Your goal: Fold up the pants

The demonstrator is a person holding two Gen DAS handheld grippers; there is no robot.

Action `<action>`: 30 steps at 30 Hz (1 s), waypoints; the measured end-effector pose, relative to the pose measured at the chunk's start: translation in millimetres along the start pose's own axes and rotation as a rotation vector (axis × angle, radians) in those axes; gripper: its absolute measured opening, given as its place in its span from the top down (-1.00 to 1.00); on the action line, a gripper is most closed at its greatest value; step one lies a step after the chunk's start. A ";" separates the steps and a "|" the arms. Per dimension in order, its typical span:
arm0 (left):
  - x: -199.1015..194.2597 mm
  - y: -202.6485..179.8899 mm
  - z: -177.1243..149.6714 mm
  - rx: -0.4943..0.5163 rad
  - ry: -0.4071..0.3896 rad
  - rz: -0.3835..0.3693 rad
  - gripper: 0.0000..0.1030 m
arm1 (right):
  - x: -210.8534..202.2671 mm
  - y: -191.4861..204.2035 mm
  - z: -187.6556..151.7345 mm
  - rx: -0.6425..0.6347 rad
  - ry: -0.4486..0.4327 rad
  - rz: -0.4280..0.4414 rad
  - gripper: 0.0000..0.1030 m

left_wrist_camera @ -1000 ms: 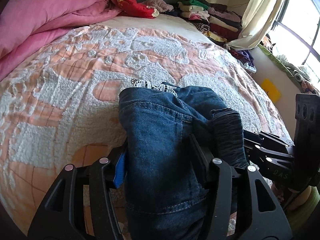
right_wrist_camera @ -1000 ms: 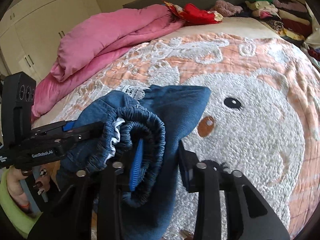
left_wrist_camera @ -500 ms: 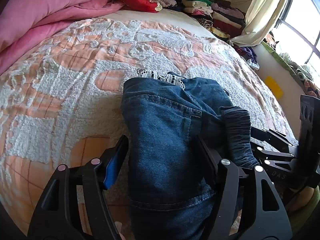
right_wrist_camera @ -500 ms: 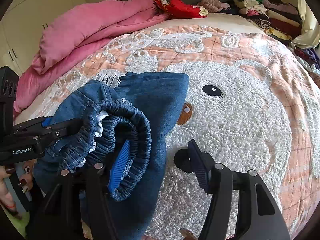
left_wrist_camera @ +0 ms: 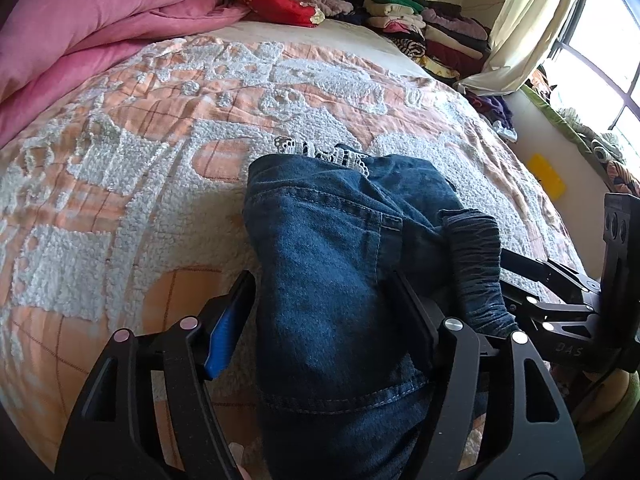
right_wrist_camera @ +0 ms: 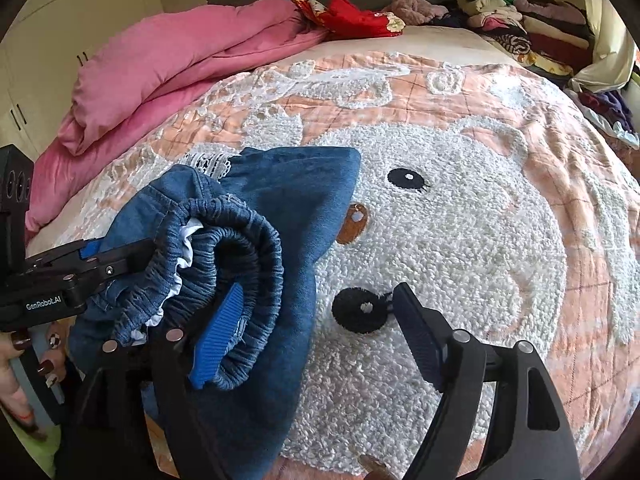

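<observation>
The dark blue denim pants (left_wrist_camera: 336,280) lie folded into a thick bundle on the bed; they also show in the right wrist view (right_wrist_camera: 256,240), with the elastic waistband (right_wrist_camera: 232,240) curled on top and white lace trim (left_wrist_camera: 320,150) at the far edge. My left gripper (left_wrist_camera: 320,300) is open, its jaws straddling the bundle without pinching it. My right gripper (right_wrist_camera: 316,316) is open, its left blue pad (right_wrist_camera: 218,336) resting against the waistband and its right finger out over the quilt. The right gripper (left_wrist_camera: 560,300) shows at the bundle's right in the left view.
The peach quilt (right_wrist_camera: 460,240) with a white fluffy bear face covers the bed. A pink duvet (right_wrist_camera: 180,64) lies at the far left, a red garment (right_wrist_camera: 352,16) at the head, and stacks of folded clothes (left_wrist_camera: 432,32) at the far right by the curtain.
Both grippers have opened and let go of the pants. The bundle has settled onto the quilt, and both grippers have drawn back a little.
</observation>
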State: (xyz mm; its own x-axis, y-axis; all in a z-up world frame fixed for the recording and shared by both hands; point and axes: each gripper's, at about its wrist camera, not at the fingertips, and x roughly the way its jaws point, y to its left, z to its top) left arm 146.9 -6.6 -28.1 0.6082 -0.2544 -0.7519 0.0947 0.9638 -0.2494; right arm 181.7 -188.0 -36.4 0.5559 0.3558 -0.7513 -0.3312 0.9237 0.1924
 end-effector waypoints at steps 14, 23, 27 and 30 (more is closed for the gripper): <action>-15.7 -3.5 -3.9 0.006 -0.026 0.000 -0.47 | -27.8 -6.0 -3.5 0.023 -0.052 -0.025 -0.88; -42.5 -4.6 -9.5 0.011 -0.090 0.016 -0.81 | -64.5 2.2 -5.0 0.002 -0.136 -0.022 -0.91; -59.5 -7.7 -13.9 0.015 -0.114 0.018 -0.81 | -83.3 9.7 -8.8 -0.017 -0.181 -0.021 -0.91; -74.5 -9.8 -19.6 0.022 -0.134 0.027 -0.81 | -96.7 13.8 -11.8 -0.028 -0.204 -0.018 -0.91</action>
State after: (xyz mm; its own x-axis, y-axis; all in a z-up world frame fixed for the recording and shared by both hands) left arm 85.2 1.3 18.4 0.7105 -0.2170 -0.6694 0.0936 0.9719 -0.2158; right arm 114.4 -211.4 31.5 0.7040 0.3636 -0.6101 -0.3394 0.9268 0.1607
